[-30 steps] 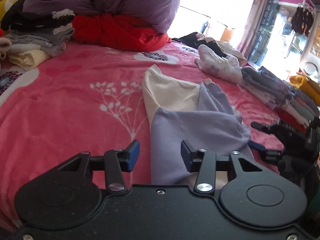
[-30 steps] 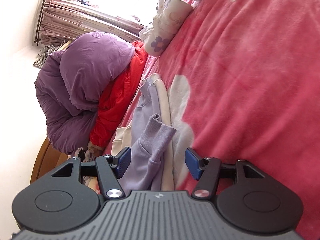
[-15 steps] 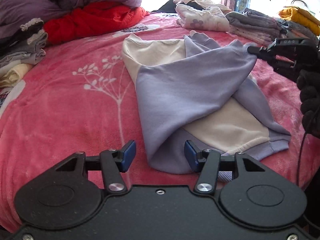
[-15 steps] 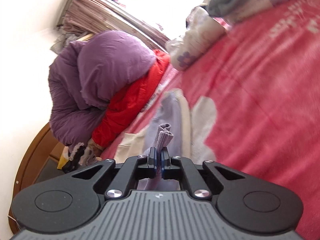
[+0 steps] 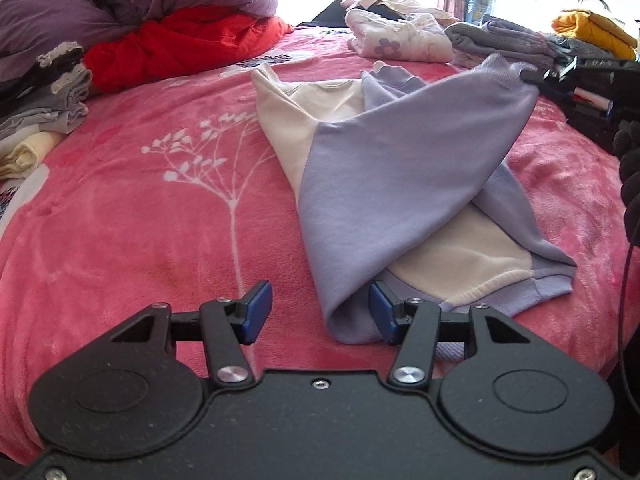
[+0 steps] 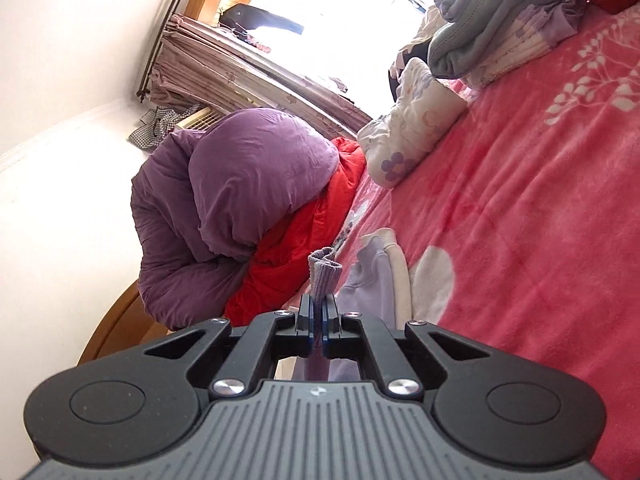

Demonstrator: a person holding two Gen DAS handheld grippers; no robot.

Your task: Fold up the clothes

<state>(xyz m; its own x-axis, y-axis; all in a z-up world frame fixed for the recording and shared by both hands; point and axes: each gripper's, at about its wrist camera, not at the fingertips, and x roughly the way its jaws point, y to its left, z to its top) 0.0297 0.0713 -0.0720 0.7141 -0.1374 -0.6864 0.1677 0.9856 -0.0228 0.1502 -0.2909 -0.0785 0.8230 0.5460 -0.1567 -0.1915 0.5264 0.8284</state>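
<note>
While right hand-held gripper (image 6: 319, 320) pinches sweatshirt (image 5: 392, 168) cuff | left hand-held gripper (image 5: 316, 312) half-open, empty | clothes piles (image 5: 496, 40) flank.

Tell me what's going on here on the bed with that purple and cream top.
A person is folding a lilac and cream sweatshirt on the pink blanket with two handheld grippers. The right gripper is shut on the ribbed sleeve cuff, holding that sleeve up off the blanket above the body of the sweatshirt. The left gripper is open at the near folded edge, with fabric between its pads but not pinched. Folded and loose clothes lie around the blanket's edges.
</note>
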